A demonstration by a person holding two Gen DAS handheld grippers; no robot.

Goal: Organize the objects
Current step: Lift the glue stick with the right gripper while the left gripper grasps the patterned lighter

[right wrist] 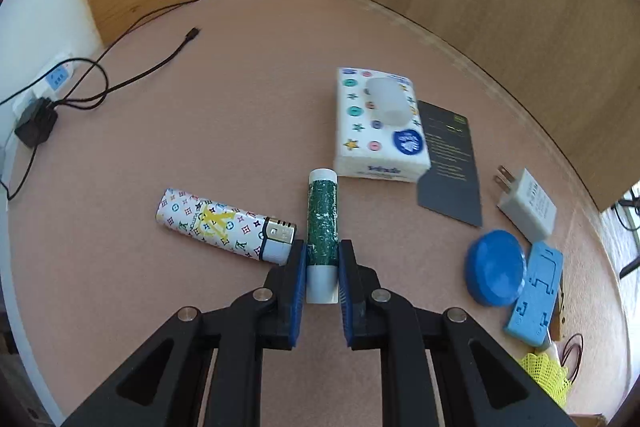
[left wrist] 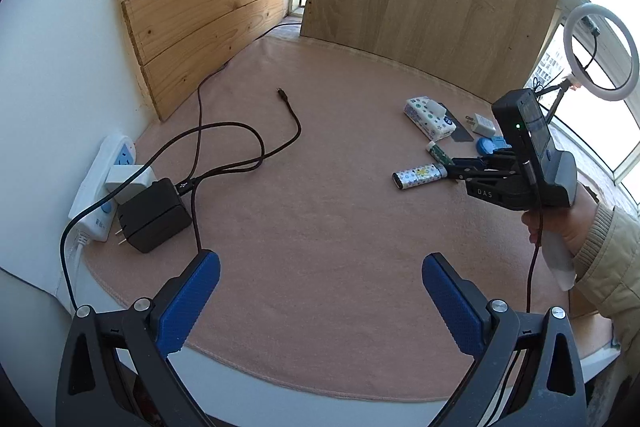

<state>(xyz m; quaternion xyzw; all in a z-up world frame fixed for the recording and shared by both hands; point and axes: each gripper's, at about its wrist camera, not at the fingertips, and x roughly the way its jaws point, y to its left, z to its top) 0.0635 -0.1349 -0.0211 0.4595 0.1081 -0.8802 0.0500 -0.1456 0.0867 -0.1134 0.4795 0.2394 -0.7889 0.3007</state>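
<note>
My right gripper is shut on a green and white glue stick, holding it near its white lower end; the stick points away from me just above or on the pink mat. A patterned lighter lies just left of it. A tissue pack lies beyond. In the left wrist view the right gripper holds the glue stick at the right, next to the lighter. My left gripper is open and empty above the mat's near edge.
A dark card, white charger, blue round lid and blue stand lie at the right. A power strip, black adapter and cables sit at the left. Wooden boards stand behind.
</note>
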